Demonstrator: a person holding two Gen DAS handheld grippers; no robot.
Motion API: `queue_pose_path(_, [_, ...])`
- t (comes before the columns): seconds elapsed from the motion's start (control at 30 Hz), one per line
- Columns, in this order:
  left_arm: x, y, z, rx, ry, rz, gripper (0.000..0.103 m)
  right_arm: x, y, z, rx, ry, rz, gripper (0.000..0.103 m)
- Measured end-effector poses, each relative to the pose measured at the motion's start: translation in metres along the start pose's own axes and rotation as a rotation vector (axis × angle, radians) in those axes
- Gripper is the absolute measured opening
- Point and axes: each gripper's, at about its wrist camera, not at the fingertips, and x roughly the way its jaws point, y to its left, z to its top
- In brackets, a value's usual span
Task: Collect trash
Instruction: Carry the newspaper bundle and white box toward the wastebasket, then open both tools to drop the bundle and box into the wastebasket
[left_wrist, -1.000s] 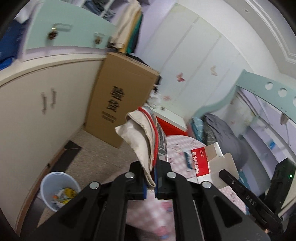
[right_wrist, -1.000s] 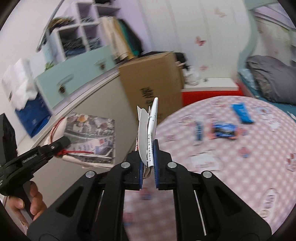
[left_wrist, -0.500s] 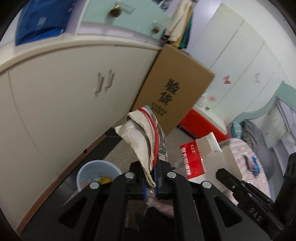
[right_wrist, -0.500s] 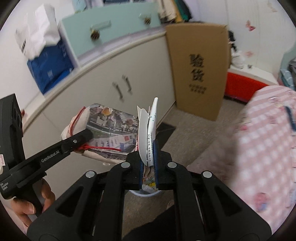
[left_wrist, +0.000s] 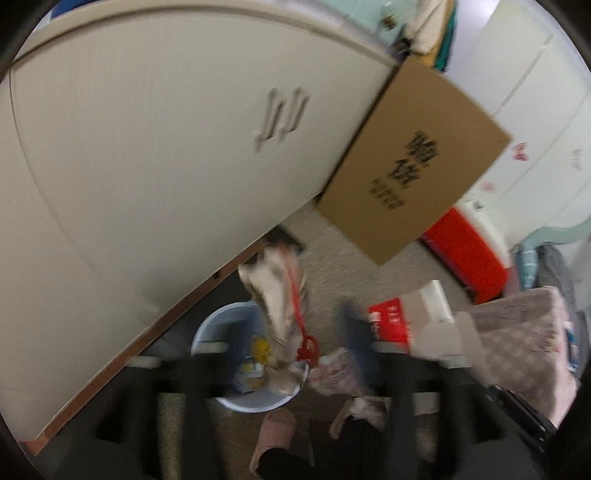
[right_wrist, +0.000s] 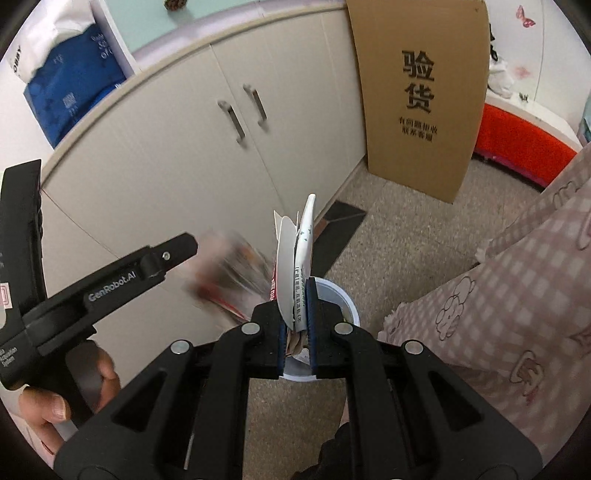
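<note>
Over the half-hidden bin (right_wrist: 345, 301), right fingers (right_wrist: 295, 325) pinch folded carton (right_wrist: 301, 258); left fingers' (left_wrist: 295, 363) gap blurred, unreadable.

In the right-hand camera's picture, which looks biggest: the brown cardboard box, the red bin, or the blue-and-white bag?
1. Brown cardboard box, clearly largest.
2. Blue-and-white bag and red bin look about alike; both are cut off at the picture's edge, so I would not rank them.

Black right claw (right_wrist: 295, 325), silver screws, blue pads (right_wrist: 282, 339); left claw (right_wrist: 184, 247) marked "GenRobot.AI".
</note>
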Motion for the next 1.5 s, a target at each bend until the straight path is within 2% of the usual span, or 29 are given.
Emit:
queue_pose_path(0.07, [0.006, 0.003, -0.003, 0.006, -0.011, 0.031, 0.07, 0.007, -0.001, -0.002, -0.001, 0.015, -0.002, 0.009])
queue_pose_path(0.3, [0.022, 0.008, -0.013, 0.018, 0.043, 0.06, 0.071, 0.018, -0.003, -0.007, 0.001, 0.039, -0.001, 0.009])
queue_pose_path(0.57, [0.02, 0.01, -0.017, 0.012, 0.05, 0.052, 0.073, 0.021, 0.001, -0.004, 0.002, 0.041, 0.007, 0.009])
queue_pose_path(0.97, [0.005, 0.026, -0.012, -0.016, 0.013, 0.064, 0.073, 0.031, 0.02, 0.002, -0.018, 0.032, 0.038, 0.009])
queue_pose_path(1.13, [-0.006, 0.034, -0.009, -0.022, -0.046, 0.137, 0.073, 0.038, 0.028, 0.006, -0.017, 0.007, 0.086, 0.011])
queue_pose_path(1.17, [-0.01, 0.036, -0.008, -0.023, -0.058, 0.155, 0.073, 0.04, 0.028, 0.007, -0.007, -0.006, 0.101, 0.018])
queue_pose_path(1.2, [-0.012, 0.038, -0.006, -0.026, -0.065, 0.163, 0.073, 0.043, 0.026, 0.008, 0.007, -0.01, 0.115, 0.041])
queue_pose_path(1.23, [-0.014, 0.04, -0.005, -0.031, -0.075, 0.174, 0.074, 0.048, 0.024, 0.008, 0.028, -0.006, 0.126, 0.055])
queue_pose_path(1.27, [-0.016, 0.042, -0.004, -0.034, -0.082, 0.183, 0.075, 0.05, 0.022, 0.007, 0.041, -0.012, 0.113, 0.063])
queue_pose_path(1.37, [-0.018, 0.045, -0.002, -0.028, -0.088, 0.207, 0.075, 0.051, 0.019, 0.004, 0.029, -0.018, 0.083, 0.063])
queue_pose_path(1.5, [-0.02, 0.042, -0.002, -0.023, -0.085, 0.203, 0.076, 0.037, 0.014, 0.003, 0.019, -0.045, 0.052, 0.063])
